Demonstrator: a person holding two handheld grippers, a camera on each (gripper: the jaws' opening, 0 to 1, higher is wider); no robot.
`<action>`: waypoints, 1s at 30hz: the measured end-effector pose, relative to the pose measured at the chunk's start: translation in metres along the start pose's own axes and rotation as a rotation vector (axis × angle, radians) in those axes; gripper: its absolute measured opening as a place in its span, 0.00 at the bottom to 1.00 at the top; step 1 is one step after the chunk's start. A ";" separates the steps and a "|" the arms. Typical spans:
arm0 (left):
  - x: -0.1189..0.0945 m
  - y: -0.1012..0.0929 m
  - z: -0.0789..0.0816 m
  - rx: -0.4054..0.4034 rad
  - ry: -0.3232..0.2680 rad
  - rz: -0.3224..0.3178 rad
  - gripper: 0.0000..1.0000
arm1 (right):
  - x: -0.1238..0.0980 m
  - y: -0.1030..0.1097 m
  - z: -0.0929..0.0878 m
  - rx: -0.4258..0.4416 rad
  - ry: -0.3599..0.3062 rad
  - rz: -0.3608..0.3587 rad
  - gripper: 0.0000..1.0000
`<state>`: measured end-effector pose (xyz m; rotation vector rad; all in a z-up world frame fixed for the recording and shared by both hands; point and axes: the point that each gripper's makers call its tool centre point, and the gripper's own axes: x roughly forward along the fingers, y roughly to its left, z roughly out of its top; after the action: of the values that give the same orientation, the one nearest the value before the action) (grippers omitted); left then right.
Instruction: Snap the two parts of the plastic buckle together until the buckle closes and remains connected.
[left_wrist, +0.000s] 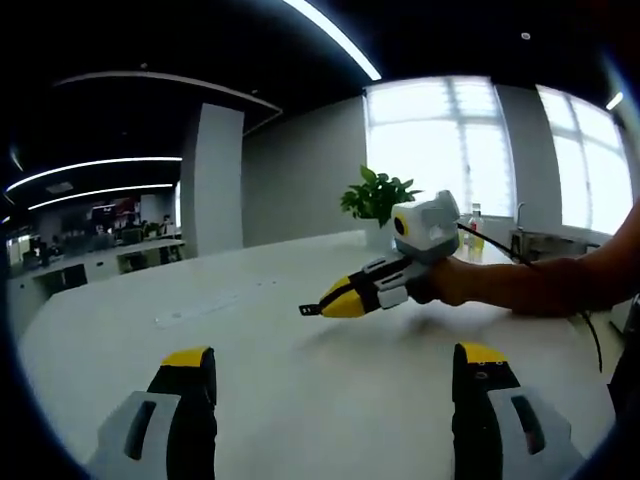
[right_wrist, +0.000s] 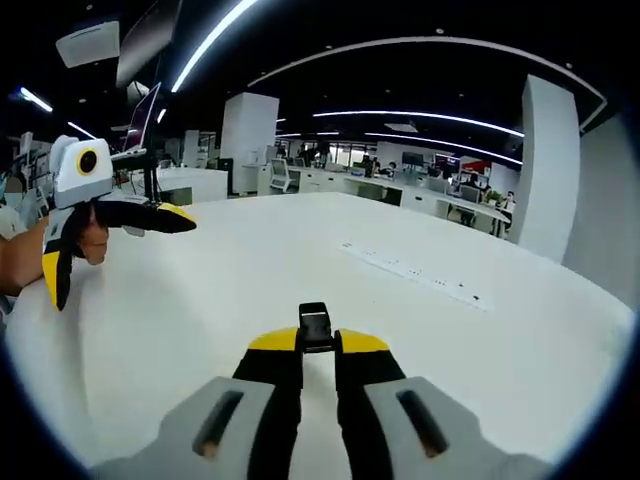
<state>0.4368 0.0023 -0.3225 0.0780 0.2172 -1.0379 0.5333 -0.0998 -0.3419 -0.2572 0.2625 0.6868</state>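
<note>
The right tool, jaws pressed together, pinches a black buckle part at lower centre above the white counter, while the left tool, jaws spread and empty, waits at centre left, well apart

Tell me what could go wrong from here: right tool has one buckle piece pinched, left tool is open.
1. The right tool pinches the buckle part only near its end; it may twist or slip when pushed.
2. The left tool is open and holds nothing, and I can't make out the mating part on the white table, so closing the buckle may stall.
</note>
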 end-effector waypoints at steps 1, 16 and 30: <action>0.000 0.000 0.000 0.000 0.000 0.001 1.00 | 0.002 -0.001 -0.001 0.001 0.003 -0.002 0.09; 0.001 0.000 0.000 -0.002 0.004 -0.001 1.00 | 0.020 -0.016 0.001 0.008 0.014 -0.023 0.09; 0.002 -0.001 -0.001 0.005 0.013 -0.001 1.00 | 0.035 -0.035 -0.004 0.028 0.030 -0.055 0.09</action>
<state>0.4370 0.0004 -0.3240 0.0894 0.2259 -1.0396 0.5814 -0.1062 -0.3514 -0.2468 0.2922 0.6251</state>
